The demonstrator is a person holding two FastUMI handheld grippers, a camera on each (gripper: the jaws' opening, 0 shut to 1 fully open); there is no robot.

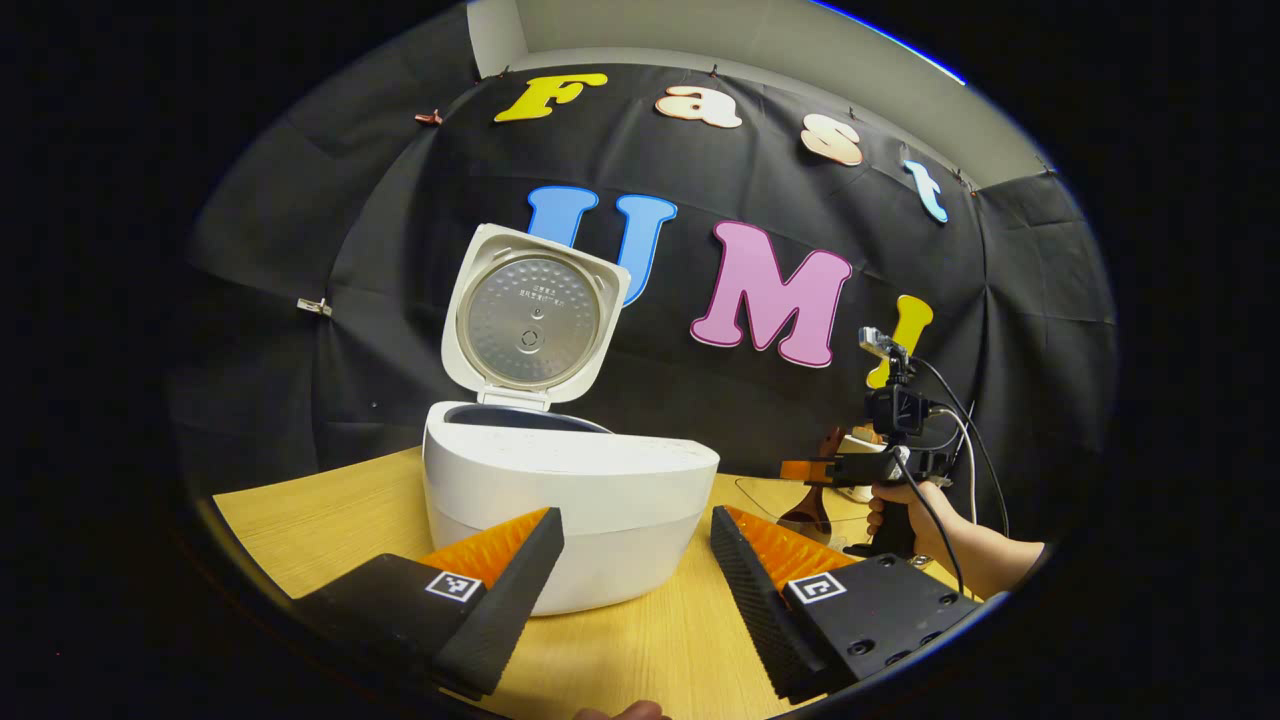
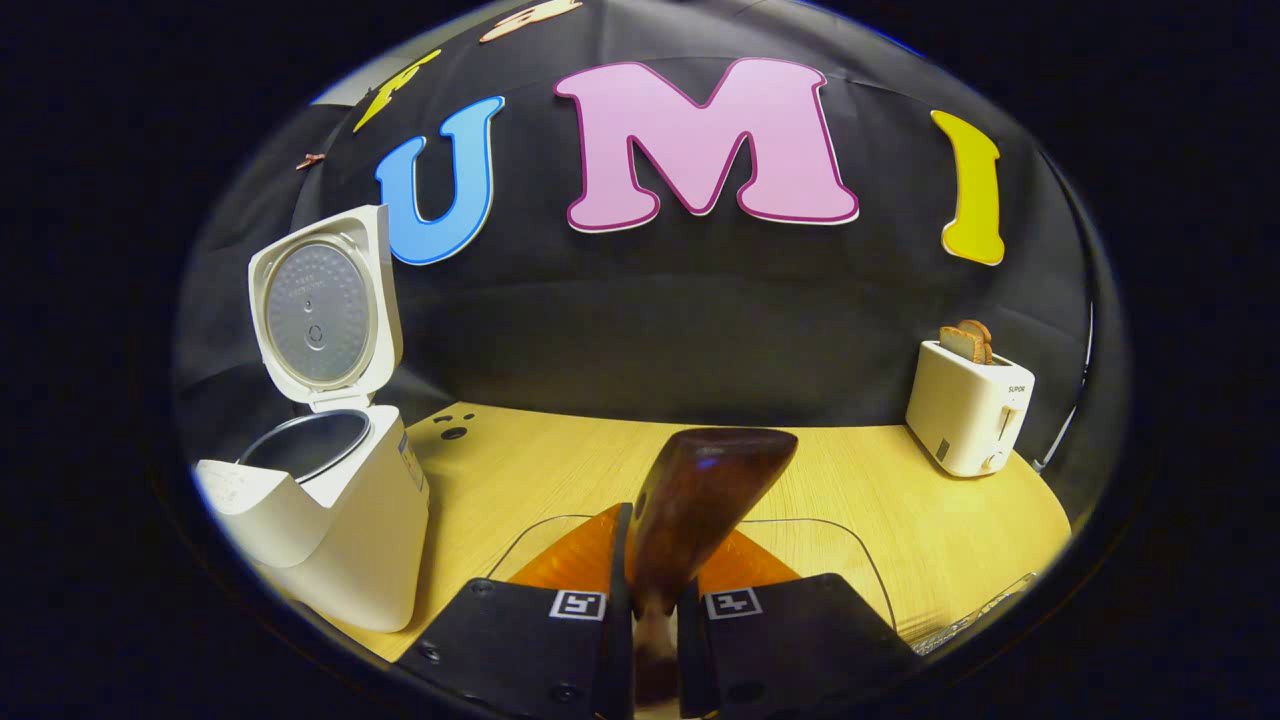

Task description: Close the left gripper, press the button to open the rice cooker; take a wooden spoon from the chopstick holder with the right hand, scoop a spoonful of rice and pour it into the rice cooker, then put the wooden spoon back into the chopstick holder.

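The white rice cooker (image 1: 570, 500) stands on the wooden table with its lid (image 1: 530, 320) swung up and the inner pot showing. My left gripper (image 1: 635, 560) is open just in front of the cooker, holding nothing. Off to the right, a hand holds my right gripper (image 1: 835, 470), with the dark wooden spoon (image 1: 808, 512) below it. In the right gripper view my right gripper (image 2: 655, 590) is shut on the wooden spoon (image 2: 705, 490), whose bowl sticks up and forward. The open rice cooker (image 2: 330, 500) sits to its left.
A white toaster (image 2: 970, 410) with bread slices stands at the table's back right. A clear container (image 2: 870, 565) lies on the table (image 2: 540, 450) under the spoon. Black cloth walls close the back.
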